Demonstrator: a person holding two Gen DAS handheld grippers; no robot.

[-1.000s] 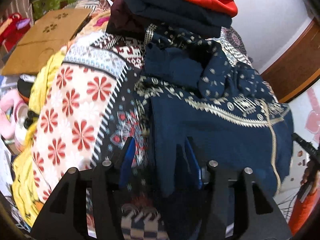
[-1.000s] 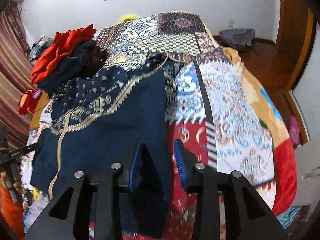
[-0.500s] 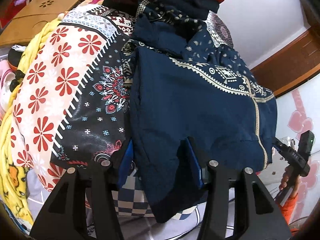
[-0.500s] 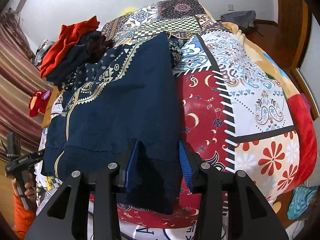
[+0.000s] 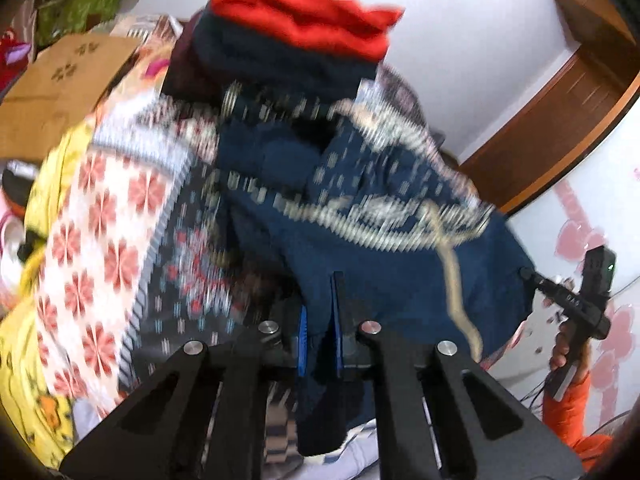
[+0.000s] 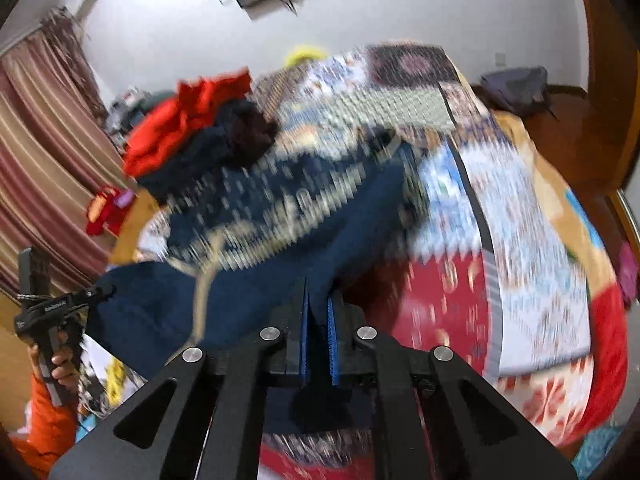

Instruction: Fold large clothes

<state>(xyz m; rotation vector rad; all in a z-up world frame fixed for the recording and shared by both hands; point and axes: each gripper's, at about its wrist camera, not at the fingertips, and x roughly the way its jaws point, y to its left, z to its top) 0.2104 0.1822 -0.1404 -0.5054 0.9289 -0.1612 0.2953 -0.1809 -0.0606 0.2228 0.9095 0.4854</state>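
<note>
Both grippers have just been closing and are now clamping the near hem of the navy garment (image 5: 380,272): the left gripper (image 5: 320,332) on one corner, the right gripper (image 6: 318,332) on the other. The garment is stretching away from them across the patchwork bedspread (image 6: 520,220), toward the stacked clothes (image 5: 296,36) at the far edge.
</note>
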